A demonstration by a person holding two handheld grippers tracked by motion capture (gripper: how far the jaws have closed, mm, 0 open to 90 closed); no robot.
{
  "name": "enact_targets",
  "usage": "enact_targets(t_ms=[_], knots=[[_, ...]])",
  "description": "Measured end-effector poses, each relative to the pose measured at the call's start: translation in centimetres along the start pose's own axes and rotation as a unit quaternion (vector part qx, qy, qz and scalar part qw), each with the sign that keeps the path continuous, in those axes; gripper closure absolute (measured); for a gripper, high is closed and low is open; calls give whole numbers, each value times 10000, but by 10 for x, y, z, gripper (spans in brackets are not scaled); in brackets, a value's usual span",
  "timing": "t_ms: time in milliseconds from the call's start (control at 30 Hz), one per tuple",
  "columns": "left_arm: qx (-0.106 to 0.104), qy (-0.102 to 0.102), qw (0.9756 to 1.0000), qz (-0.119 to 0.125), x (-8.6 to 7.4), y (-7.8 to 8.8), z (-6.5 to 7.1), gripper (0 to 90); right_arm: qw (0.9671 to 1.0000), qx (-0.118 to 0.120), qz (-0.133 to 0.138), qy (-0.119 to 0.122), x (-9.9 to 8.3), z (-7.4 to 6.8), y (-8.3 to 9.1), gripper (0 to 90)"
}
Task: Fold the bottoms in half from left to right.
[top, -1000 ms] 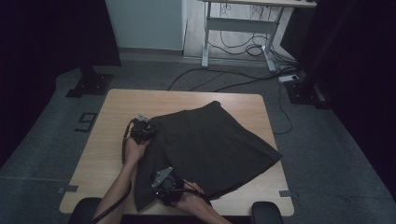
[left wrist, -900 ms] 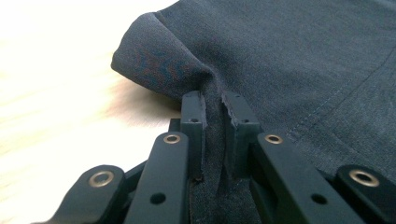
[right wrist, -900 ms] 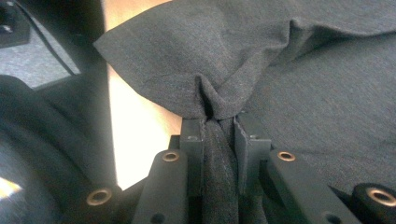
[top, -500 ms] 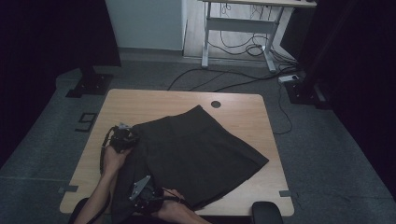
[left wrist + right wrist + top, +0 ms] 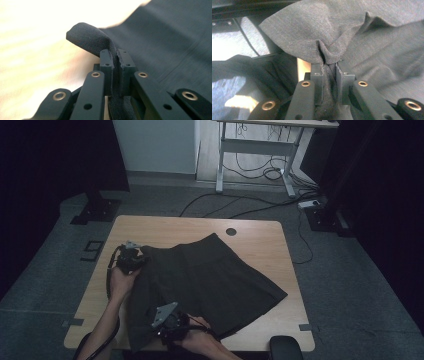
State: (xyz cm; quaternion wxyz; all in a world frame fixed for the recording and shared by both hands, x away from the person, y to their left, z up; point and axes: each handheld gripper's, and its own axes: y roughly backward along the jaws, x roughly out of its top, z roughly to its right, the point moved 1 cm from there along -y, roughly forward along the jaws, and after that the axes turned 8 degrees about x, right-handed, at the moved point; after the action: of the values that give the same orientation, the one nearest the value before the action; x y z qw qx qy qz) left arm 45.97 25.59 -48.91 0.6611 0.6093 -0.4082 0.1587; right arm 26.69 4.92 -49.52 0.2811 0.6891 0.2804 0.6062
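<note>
Since the earlier frame, skirt had slid toward bench's near-left side, both hands dragging it. Bench wooden, its far side bare. Dark skirt lay spread across bench's middle, near-left part over the front edge. Left claw pinched its far-left corner; right claw clamped near-edge fabric.

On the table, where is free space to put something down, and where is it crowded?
The wooden table is bare along its far edge, beyond the dark skirt and around the round hole, and in a strip along its right edge. The near left part is crowded: the left gripper and right gripper both clamp the skirt there.
</note>
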Motion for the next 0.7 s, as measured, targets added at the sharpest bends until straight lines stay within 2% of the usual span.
enact_targets(t_ms=[67,100,133,167,200,233,267,300,333,533,567,600,700], knots=[[-82,1,9999,94,11,1,5,834,9997,-197,103,-35,-6,4,21,790],[-122,-2,9998,154,17,2,8,834,9997,-197,103,-35,-6,4,21,790],[-173,-4,9996,211,23,2,10,834,9995,-266,144,-61,-9,5,28,790],[-232,-24,9993,307,33,3,16,834,9989,-387,227,-125,-15,8,42,790],[-232,-24,9993,307,33,3,16,834,9989,-387,227,-125,-15,8,42,790],[-261,-23,9990,367,38,2,21,834,9980,-495,327,-240,-24,13,58,791],[-275,-34,9989,389,41,1,23,834,9980,-495,327,-240,-24,13,58,791],[-279,-90,9986,444,49,-3,30,834,9969,-555,407,-379,-32,17,68,791],[-279,-90,9986,444,49,-3,30,834,9969,-555,407,-379,-32,17,68,791],[-372,-171,9975,572,68,-18,53,834,9913,-874,639,-751,-59,28,104,791],[-377,-234,9971,626,75,-21,63,834,9894,-958,709,-828,-65,30,114,792],[-377,-234,9971,626,75,-21,63,834,9894,-958,709,-828,-65,30,114,792],[-398,-392,9960,701,87,-22,76,834,9872,-1054,793,-895,-72,31,128,792]])
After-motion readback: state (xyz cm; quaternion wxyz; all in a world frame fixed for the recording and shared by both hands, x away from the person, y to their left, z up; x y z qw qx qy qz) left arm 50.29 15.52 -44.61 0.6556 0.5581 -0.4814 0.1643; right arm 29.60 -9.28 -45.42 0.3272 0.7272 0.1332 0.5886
